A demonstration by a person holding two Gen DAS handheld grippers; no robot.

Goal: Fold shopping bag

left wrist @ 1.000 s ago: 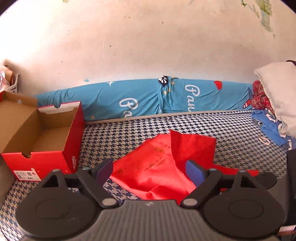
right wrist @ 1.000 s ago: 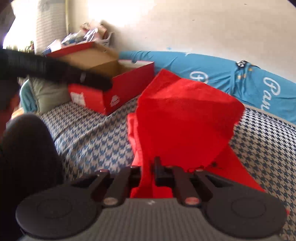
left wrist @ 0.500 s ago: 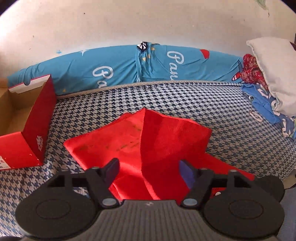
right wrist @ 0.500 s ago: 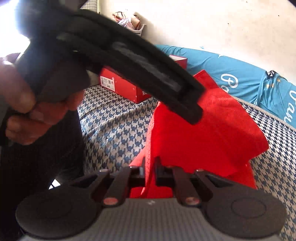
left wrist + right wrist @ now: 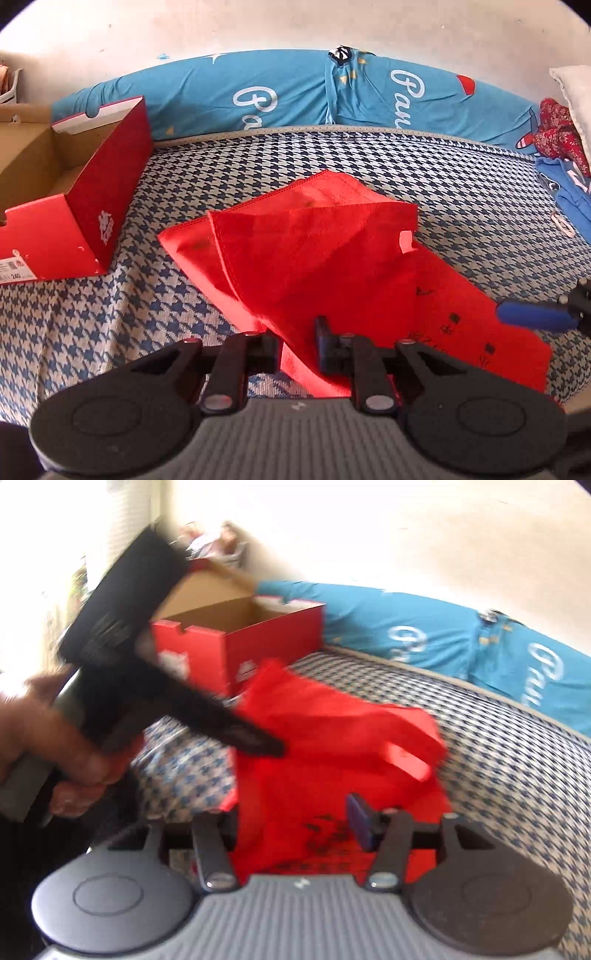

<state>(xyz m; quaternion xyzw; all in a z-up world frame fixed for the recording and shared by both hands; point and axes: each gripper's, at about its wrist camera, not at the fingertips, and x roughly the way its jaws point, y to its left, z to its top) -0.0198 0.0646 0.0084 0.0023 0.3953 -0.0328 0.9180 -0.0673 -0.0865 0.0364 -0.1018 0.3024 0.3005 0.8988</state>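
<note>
On the houndstooth mattress (image 5: 369, 162), as landmark for all that follows: one red bag (image 5: 325, 258), nonwoven, lying about mid-mattress, partly folded, its upper layer raised in a slanting sheet, a cut-out handle hole at that layer's right edge, black print on the flat part nearest the cameras. Left gripper (image 5: 297, 345): at the mattress's near side, jaws closing to a narrow gap, a lifted fold of the bag running between them; whether the pads already press on the cloth cannot be told. Right gripper (image 5: 295, 821): at the near side too, jaws opening, bag cloth lying between them, right pad standing clear of it; the left side is hidden by the cloth. One of its blue pads shows at the right edge of the left wrist view. Hand (image 5: 55, 738): holds the left gripper's grey handle, left of the bag in the right wrist view, blurred. Red box (image 5: 92, 206): open, cardboard inside, on the mattress's left part, apart from the bag. Blue bolster (image 5: 280, 92): white lettering, along the mattress's far edge against a pale wall. Clothes (image 5: 565, 177): blue and red, at the far right corner.
</note>
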